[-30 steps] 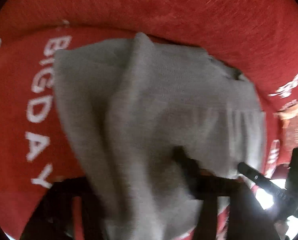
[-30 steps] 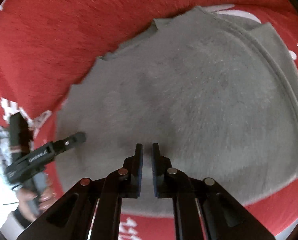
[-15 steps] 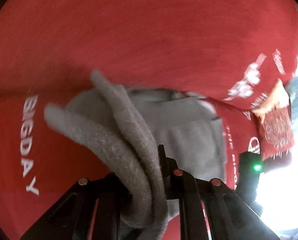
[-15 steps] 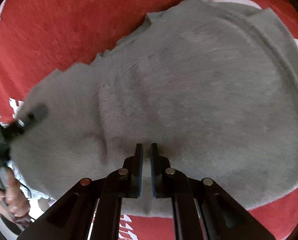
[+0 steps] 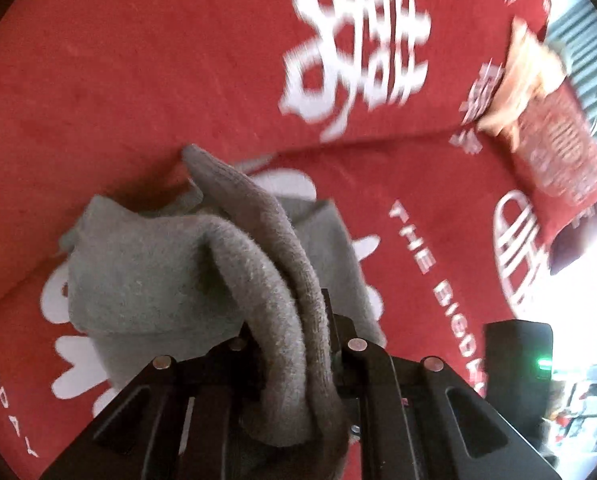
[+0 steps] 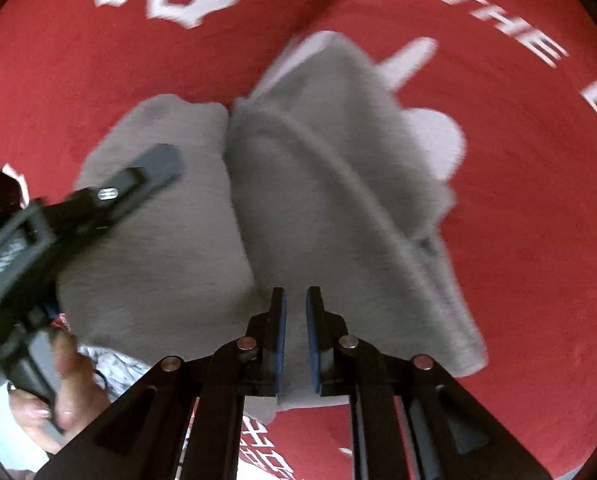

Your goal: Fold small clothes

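Two hand-held grippers over red cloth with white print: left hand-held gripper clamped on bunched fold of grey garment, the rest lying on the cloth; right hand-held gripper above same garment, jaws opening, narrow gap, nothing pinched; person's hand at lower left

1. The small garment lies on the cloth that covers the surface.
2. In the right wrist view, the left gripper comes in from the left, over the garment's left part.
3. The right gripper is over the garment's near edge; its jaws are opening with nothing between them.
4. In the left wrist view, a bunched fold of the garment sits between the left gripper's jaws.
5. A packet lies far right on the cloth.
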`<state>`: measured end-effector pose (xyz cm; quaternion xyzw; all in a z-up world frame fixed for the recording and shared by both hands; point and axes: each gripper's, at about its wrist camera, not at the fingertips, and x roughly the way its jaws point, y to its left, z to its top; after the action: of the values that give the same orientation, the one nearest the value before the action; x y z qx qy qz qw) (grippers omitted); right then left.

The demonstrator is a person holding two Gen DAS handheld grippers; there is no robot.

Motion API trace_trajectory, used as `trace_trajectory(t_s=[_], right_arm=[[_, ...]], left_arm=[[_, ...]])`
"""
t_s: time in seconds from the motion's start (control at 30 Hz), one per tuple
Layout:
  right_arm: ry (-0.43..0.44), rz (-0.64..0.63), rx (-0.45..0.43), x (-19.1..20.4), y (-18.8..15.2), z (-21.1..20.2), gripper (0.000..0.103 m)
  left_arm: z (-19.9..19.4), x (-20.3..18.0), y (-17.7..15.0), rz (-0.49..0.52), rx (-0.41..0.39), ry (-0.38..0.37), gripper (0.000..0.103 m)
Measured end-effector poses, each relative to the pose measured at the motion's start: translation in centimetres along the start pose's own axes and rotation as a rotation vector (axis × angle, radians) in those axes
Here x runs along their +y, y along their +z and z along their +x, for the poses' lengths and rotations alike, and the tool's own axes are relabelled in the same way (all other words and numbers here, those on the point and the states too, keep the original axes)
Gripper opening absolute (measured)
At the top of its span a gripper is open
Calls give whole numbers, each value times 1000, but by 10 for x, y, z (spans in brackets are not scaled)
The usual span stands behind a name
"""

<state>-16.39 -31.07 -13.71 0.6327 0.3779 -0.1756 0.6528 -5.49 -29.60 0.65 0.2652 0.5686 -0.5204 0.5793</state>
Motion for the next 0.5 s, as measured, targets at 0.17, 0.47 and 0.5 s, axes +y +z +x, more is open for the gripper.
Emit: trace_trajectory(t_s=[0.17,0.47,0.5], right_arm=[[43,52,19,-26,-3,1,13],[139,155,18,-59,2,-9,13],[149,163,16,-61,3,-10,13]], left_arm=[[19,-20,-7,42,26,53,37],[-25,-50,-8,128,-92,-78,51],[-31,-45,-8,114,-113,-71,51]])
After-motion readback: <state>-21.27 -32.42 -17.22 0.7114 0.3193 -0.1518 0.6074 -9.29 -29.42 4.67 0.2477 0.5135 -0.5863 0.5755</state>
